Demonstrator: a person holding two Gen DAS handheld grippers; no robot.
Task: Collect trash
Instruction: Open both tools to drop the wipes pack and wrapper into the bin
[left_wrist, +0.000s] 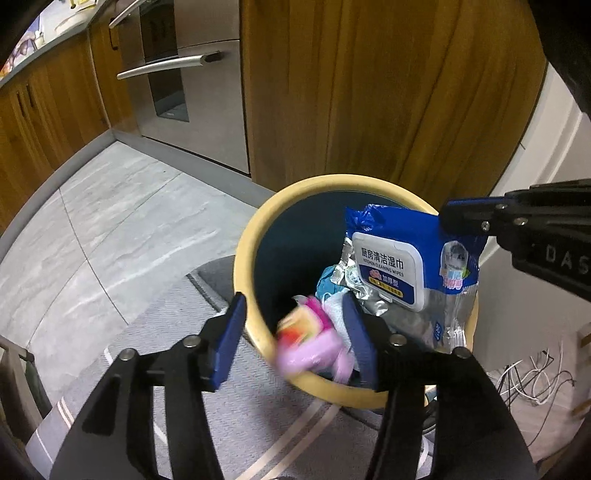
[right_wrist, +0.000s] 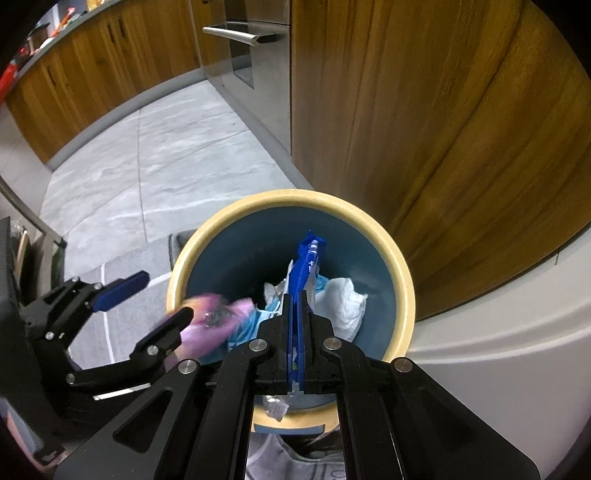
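Bin (left_wrist: 251, 258) yellow-rimmed, on rug by wood cabinet | left gripper (left_wrist: 295, 332) jaws spread wide over rim; pink wrapper (left_wrist: 314, 343), blurred, seems loose between them | right gripper (right_wrist: 295, 317) clenched on blue wipes pack (left_wrist: 406, 258) above bin's crumpled trash

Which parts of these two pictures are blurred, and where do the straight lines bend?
Left wrist view: only the pink wrapper is motion-blurred; the wipes pack print reads sharp. Right wrist view: the wrapper smears too. Both views: fisheye bends the cabinet edges.
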